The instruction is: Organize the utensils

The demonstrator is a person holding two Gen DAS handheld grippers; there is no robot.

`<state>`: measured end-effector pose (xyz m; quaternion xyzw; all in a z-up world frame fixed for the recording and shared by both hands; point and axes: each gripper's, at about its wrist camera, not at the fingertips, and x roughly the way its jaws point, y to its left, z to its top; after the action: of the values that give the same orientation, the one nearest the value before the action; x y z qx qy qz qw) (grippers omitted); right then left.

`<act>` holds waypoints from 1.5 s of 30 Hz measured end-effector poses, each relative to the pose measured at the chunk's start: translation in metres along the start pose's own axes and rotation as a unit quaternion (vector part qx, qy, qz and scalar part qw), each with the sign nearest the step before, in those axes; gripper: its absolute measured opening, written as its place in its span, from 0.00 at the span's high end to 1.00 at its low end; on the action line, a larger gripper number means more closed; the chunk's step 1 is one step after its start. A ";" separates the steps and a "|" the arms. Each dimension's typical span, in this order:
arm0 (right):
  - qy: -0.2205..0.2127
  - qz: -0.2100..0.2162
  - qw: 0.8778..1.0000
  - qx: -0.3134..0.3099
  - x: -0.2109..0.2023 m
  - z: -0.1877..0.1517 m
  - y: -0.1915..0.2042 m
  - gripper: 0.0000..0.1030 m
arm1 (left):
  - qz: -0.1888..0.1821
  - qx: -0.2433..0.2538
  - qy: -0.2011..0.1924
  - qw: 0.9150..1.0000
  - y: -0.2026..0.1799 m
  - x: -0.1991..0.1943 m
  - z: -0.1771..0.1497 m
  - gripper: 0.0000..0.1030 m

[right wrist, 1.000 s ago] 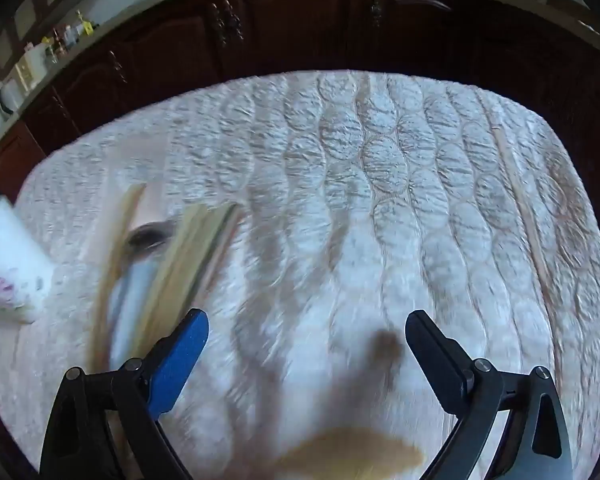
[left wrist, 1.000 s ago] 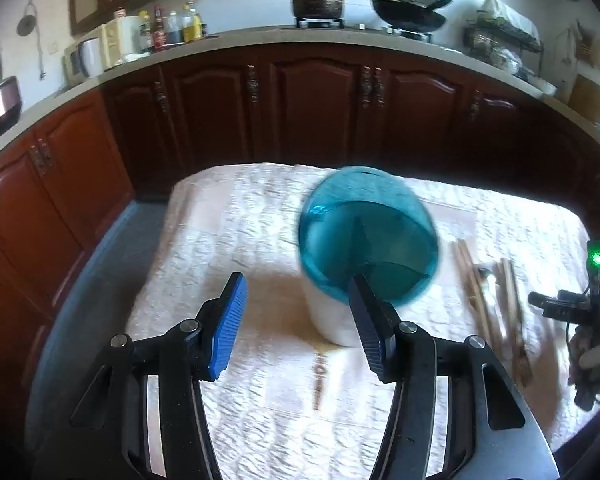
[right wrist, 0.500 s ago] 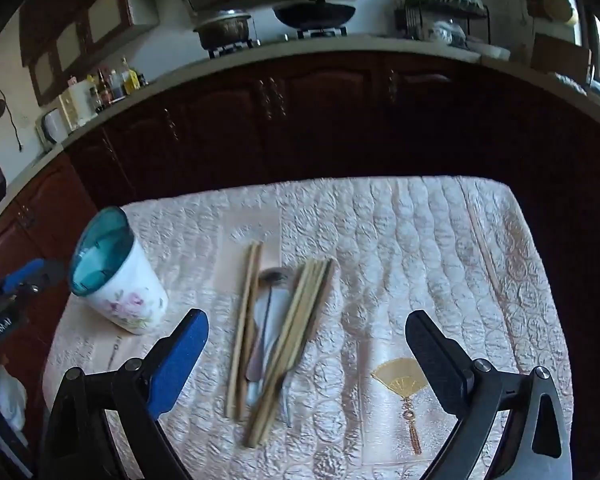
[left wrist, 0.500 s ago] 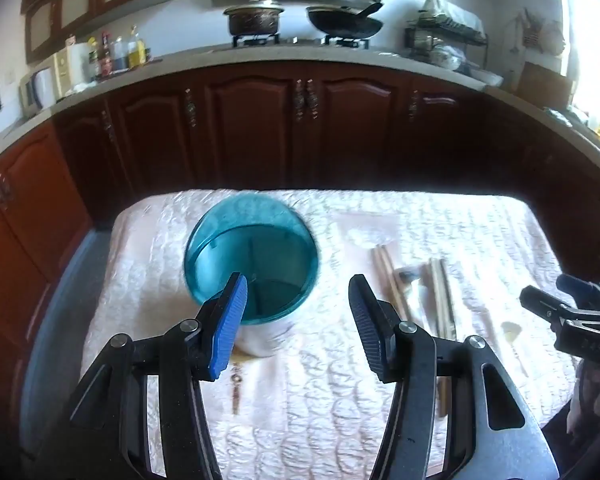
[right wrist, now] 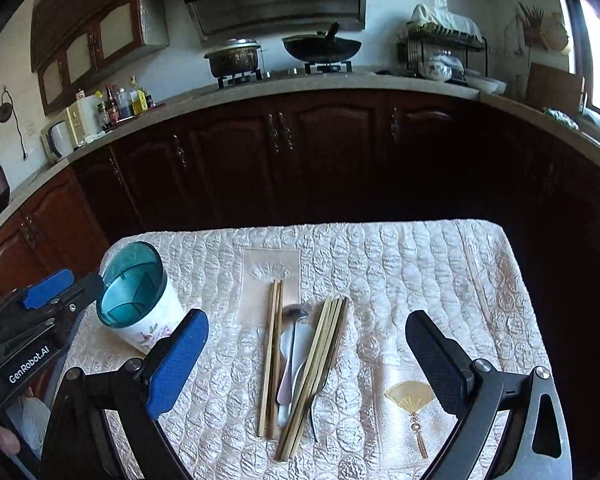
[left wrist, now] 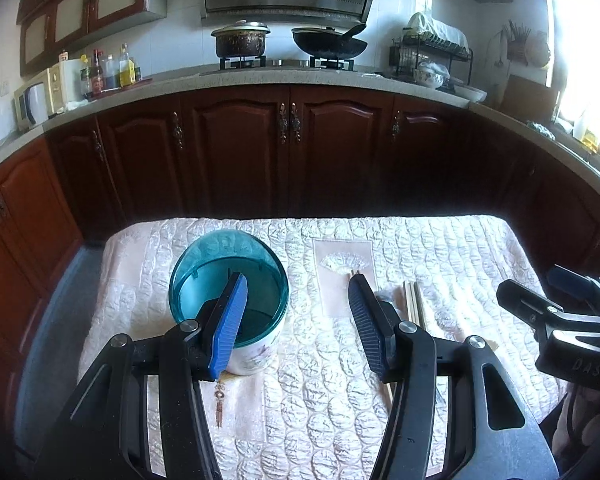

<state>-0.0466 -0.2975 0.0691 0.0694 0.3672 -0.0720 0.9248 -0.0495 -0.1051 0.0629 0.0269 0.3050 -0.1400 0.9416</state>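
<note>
Grippers come first here. The left gripper [left wrist: 296, 320] has its two blue pads wide apart, and nothing is between them. It hangs in the air over the near side of the table [left wrist: 440, 248]. One pad sits in front of the cup [left wrist: 228, 280], but I cannot tell if it touches the cup. The right gripper [right wrist: 306, 354] is wide too, with nothing between its pads. It hangs above the near side of the table, and the utensils show between its pads, farther off.

The cup stands up straight on the left part of the table. It is white with small flowers on the side and blue-green on the inside. It looks empty.

The chopsticks [right wrist: 274, 356] lie flat in the middle of the table, to the right of the cup and apart from it. There is one pair on the left and a bigger bunch on the right. A spoon [right wrist: 290, 354] lies between them, just beside both.

A quilted white cloth [right wrist: 400, 272] covers the table. It has a gold fan picture [right wrist: 410, 400] near the right gripper.

Behind the table are dark brown cabinets [left wrist: 292, 152]. On top sit a pot [left wrist: 240, 40] and a black pan [left wrist: 328, 44].
</note>
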 end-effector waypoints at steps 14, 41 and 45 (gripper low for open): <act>-0.010 -0.013 1.000 -0.007 0.003 -0.003 0.004 0.04 | -0.001 -0.007 0.004 1.000 -0.004 -0.001 -0.001 0.49; -0.014 -0.023 1.000 -0.008 0.007 0.001 0.001 0.04 | 0.000 -0.002 -0.004 1.000 -0.008 -0.003 0.005 0.49; -0.013 -0.025 1.000 -0.011 0.008 0.001 0.002 0.04 | 0.001 0.001 -0.004 1.000 -0.009 -0.003 0.006 0.49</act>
<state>-0.0396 -0.2964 0.0649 0.0491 0.3578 -0.0918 0.9280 -0.0514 -0.1136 0.0697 0.0273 0.3010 -0.1398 0.9429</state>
